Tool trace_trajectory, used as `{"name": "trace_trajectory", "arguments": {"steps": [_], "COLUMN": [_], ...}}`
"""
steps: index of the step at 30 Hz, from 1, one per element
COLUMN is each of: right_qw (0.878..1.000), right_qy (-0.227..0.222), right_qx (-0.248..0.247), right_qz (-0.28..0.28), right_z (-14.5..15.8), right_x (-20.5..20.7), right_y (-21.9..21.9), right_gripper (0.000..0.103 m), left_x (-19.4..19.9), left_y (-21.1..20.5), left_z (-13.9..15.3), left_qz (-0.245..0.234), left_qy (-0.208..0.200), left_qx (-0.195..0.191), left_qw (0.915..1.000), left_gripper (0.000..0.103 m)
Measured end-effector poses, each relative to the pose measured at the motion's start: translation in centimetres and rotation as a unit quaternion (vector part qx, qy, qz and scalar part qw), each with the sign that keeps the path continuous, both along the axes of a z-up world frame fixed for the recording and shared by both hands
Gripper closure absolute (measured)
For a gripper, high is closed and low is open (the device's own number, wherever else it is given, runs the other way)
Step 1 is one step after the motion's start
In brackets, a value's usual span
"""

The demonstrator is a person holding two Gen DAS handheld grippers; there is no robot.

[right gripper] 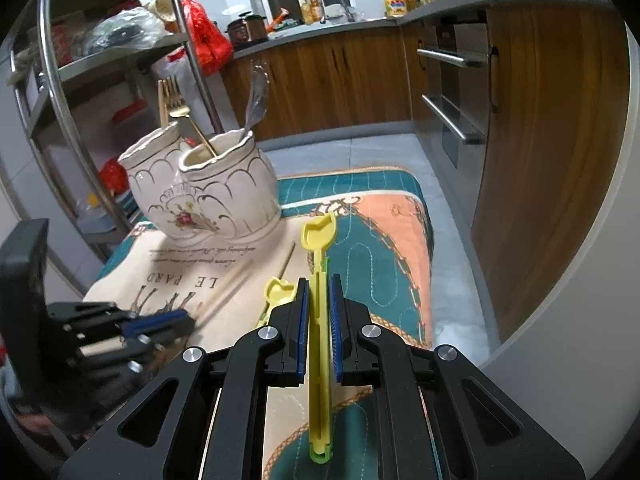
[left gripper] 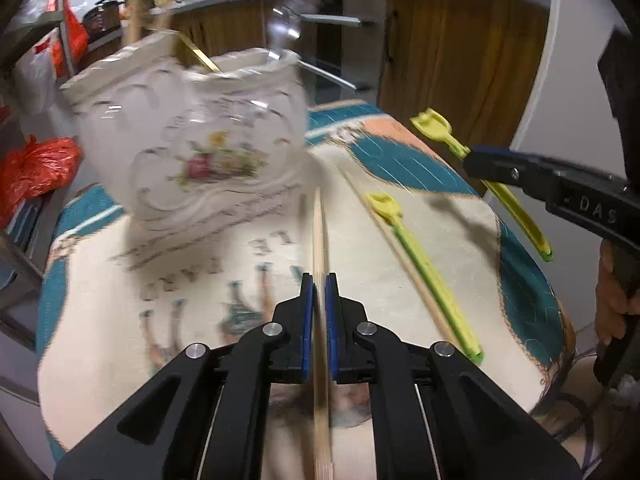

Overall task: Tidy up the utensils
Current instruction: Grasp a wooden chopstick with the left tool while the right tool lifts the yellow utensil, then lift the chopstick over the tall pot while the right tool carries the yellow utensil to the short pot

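Note:
My left gripper (left gripper: 319, 280) is shut on a wooden chopstick (left gripper: 319, 224) that runs straight out between its blue pads. A second chopstick (left gripper: 400, 256) lies on the printed cloth (left gripper: 192, 304), beside a yellow-green plastic scoop (left gripper: 416, 264). My right gripper (right gripper: 319, 280) is shut on another yellow-green scoop (right gripper: 318, 236), held above the cloth. It also shows in the left wrist view as the right gripper (left gripper: 470, 160). The white ceramic two-cup holder (right gripper: 200, 196) stands at the cloth's far side with a gold fork (right gripper: 176, 104) and a silver spoon (right gripper: 256, 100) in it.
A metal shelf rack (right gripper: 60, 92) with red bags stands left of the holder. Wooden kitchen cabinets (right gripper: 340, 76) and drawers with steel handles (right gripper: 452, 120) lie behind and to the right. The left gripper (right gripper: 188, 320) shows blurred at the lower left of the right wrist view.

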State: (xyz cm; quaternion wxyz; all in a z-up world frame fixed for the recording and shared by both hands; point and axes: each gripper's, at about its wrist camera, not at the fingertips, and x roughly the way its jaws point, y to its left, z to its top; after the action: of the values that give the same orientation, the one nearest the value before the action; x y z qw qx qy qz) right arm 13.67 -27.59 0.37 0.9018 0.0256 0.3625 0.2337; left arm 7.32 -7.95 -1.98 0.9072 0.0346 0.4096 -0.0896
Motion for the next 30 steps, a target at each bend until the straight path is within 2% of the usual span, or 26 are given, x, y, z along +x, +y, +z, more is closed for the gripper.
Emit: {"name": "trace_trajectory", "arguments": {"steps": [6, 13, 18, 25, 30], "right_qw": [1.0, 1.0, 0.999, 0.998, 0.997], "right_qy": [-0.013, -0.014, -0.03, -0.051, -0.069], "right_qx": [0.001, 0.007, 0.01, 0.024, 0.018], "right_qz": [0.001, -0.003, 0.001, 0.001, 0.008], "right_z": [0.0, -0.2, 0.1, 0.8, 1.4], "right_x": [0.0, 0.5, 0.5, 0.2, 0.0], "right_y": [0.5, 1.2, 1.9, 2.6, 3.6], "right_gripper": [0.092, 0.092, 0.092, 0.092, 0.092], "left_x": [-2.5, -3.4, -3.6, -3.8, -3.3], "left_y": [3.4, 5.6, 5.6, 7.0, 8.4], "left_z": [2.3, 3.3, 4.4, 5.6, 6.2], "left_qz": [-0.008, -0.005, -0.015, -0.013, -0.007], "left_qy": [-0.076, -0.122, -0.169, -0.208, -0.22], "left_qx": [-0.037, -0.075, -0.075, -0.096, -0.112], "left_qw": [0.9964, 0.9897, 0.9826, 0.9734, 0.9691], "left_gripper": [0.097, 0.097, 0.097, 0.097, 0.097]}}
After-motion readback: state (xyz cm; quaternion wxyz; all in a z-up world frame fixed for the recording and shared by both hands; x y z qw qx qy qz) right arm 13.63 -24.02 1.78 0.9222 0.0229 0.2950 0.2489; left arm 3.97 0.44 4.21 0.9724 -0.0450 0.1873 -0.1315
